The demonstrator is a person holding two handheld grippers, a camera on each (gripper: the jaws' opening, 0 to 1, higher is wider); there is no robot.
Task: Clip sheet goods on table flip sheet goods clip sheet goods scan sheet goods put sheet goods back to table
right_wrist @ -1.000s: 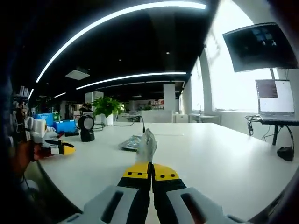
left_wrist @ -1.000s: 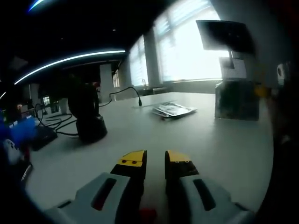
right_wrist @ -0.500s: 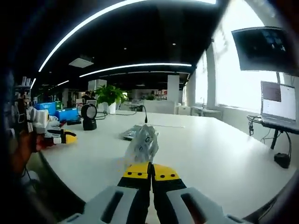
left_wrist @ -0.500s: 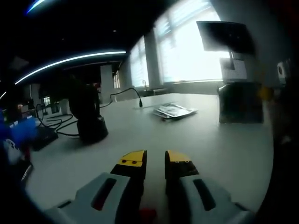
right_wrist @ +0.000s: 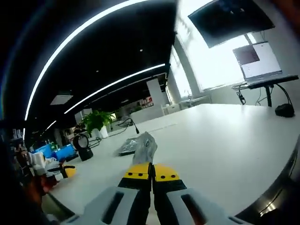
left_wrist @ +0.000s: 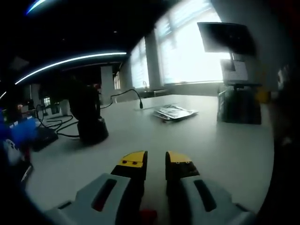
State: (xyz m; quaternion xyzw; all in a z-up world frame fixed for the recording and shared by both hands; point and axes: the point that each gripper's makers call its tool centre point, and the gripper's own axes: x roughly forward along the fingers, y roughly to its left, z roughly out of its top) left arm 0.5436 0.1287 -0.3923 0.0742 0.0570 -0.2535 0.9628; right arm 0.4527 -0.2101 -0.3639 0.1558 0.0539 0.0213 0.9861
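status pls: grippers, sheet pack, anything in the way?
Right gripper jaws shut on sheet pack, held off the white table. Left gripper jaws open, empty. More packs lie ahead; scanner stands left. Nothing blocking.

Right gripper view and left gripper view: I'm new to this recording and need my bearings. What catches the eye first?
In the right gripper view, the right gripper is shut on a crinkled silvery sheet packet held above the white table. In the left gripper view, the left gripper hangs open and empty over the table, with a black scanner ahead on the left and a pile of packets further back.
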